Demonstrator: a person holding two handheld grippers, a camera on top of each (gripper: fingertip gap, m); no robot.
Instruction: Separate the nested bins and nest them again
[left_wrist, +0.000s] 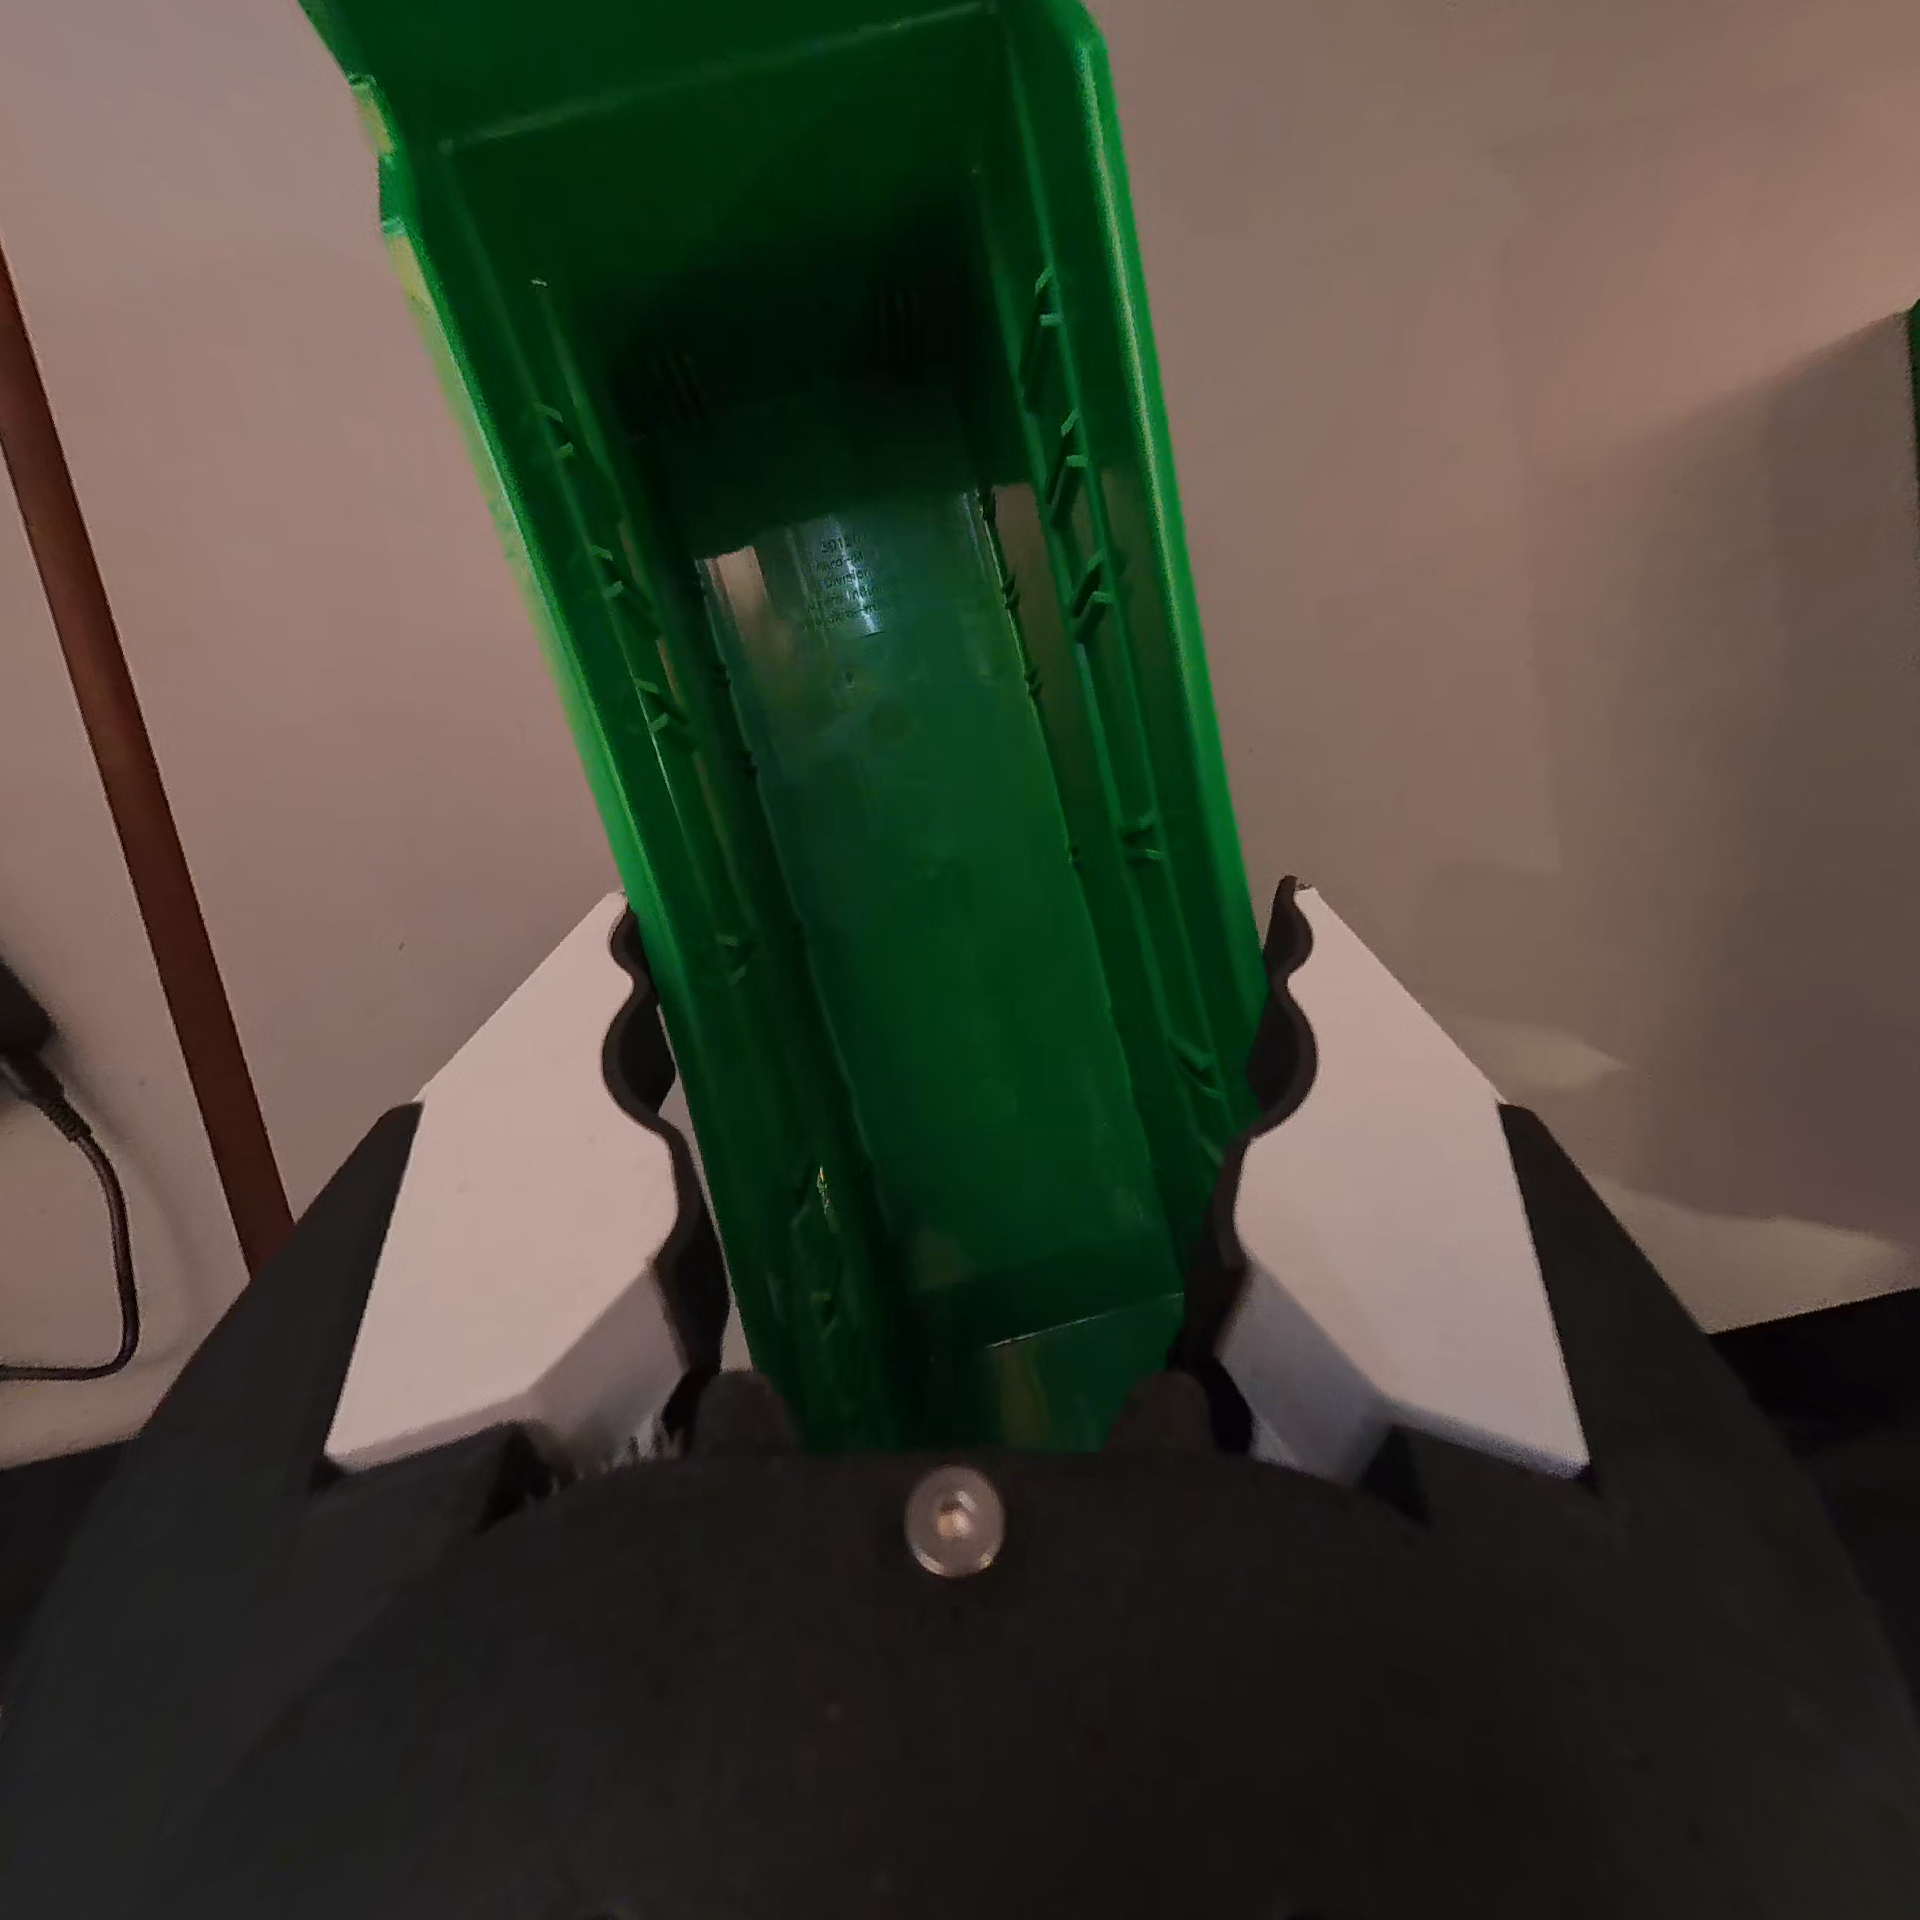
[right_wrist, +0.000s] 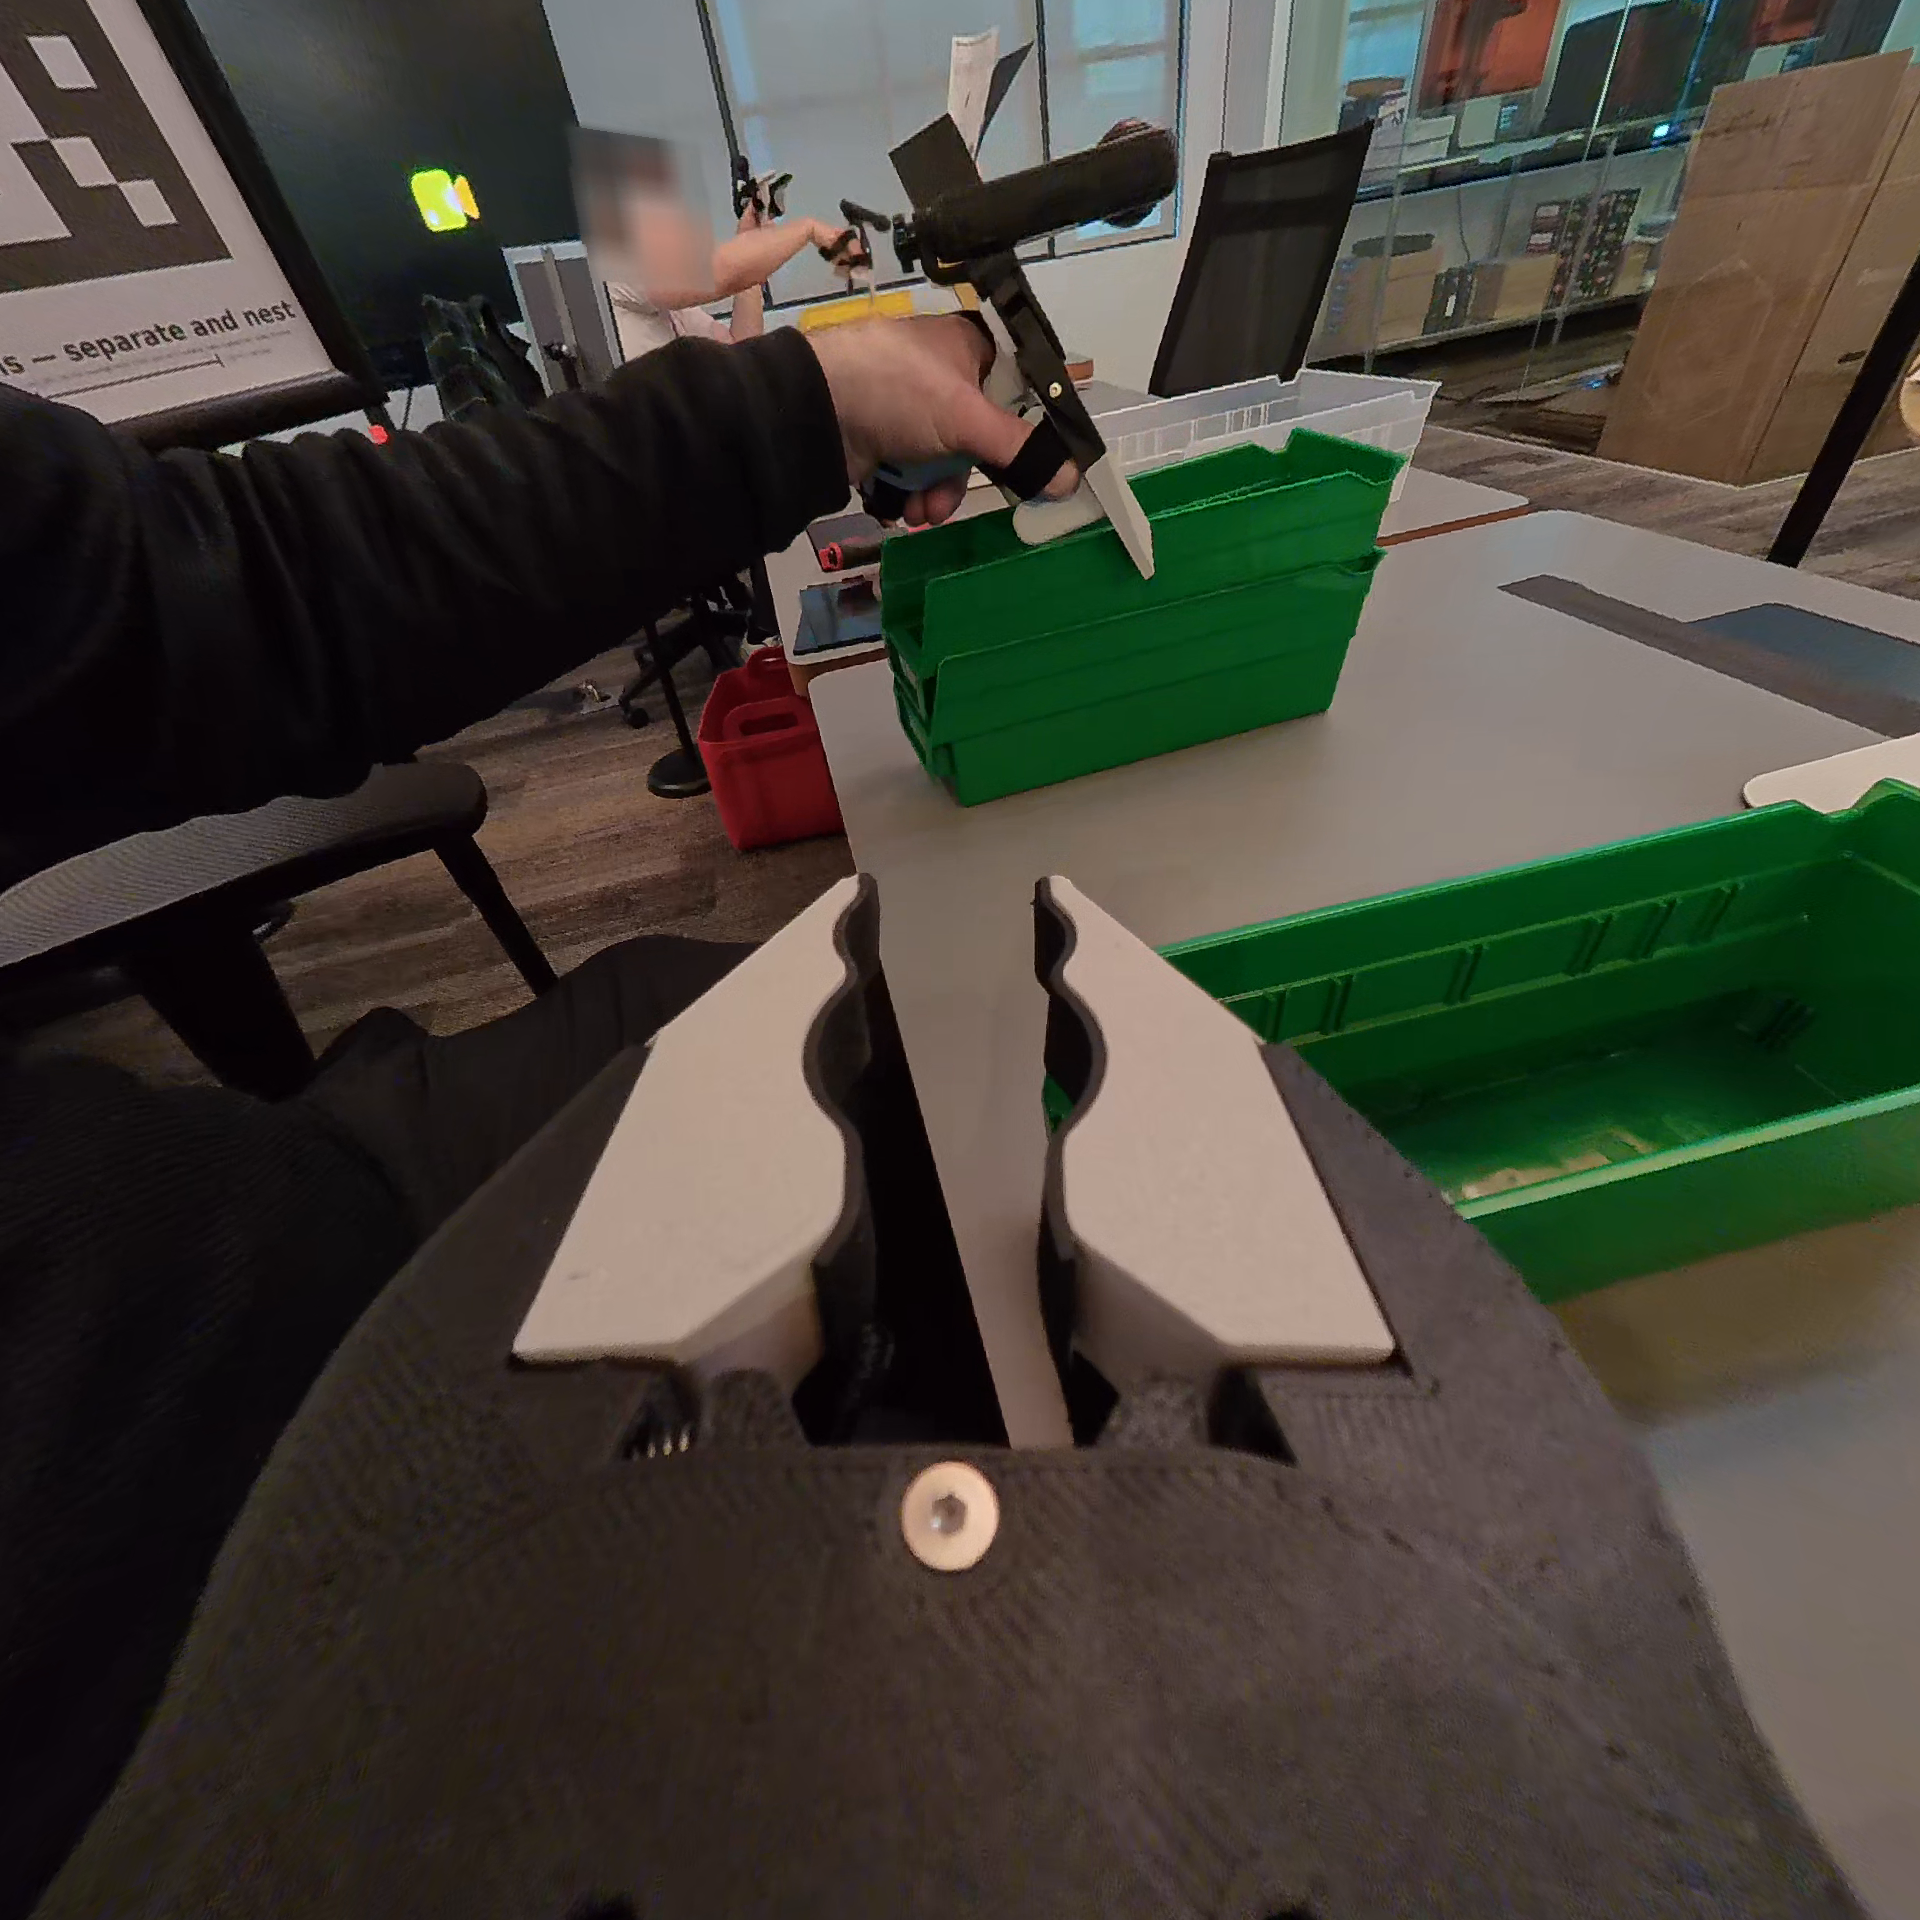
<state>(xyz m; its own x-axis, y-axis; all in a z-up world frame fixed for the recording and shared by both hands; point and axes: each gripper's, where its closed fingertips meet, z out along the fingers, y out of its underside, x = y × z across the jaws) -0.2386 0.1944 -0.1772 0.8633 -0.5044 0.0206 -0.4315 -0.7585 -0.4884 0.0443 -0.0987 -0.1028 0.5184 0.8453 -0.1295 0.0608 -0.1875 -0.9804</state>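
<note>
In the left wrist view my left gripper is shut across a green bin, one finger on each long outer wall, and I look down into its empty inside. In the right wrist view that bin is the top one of a nested green stack on the grey table. It sits tilted, raised a little out of the bins below, with a left-gripper finger on its near wall. My right gripper is open and empty over the table's near edge. A separate empty green bin lies just right of it.
A white bin stands behind the stack. A red container sits on the floor by the table's left edge, near a black chair. A dark tablet lies on a side table. Another person works in the background.
</note>
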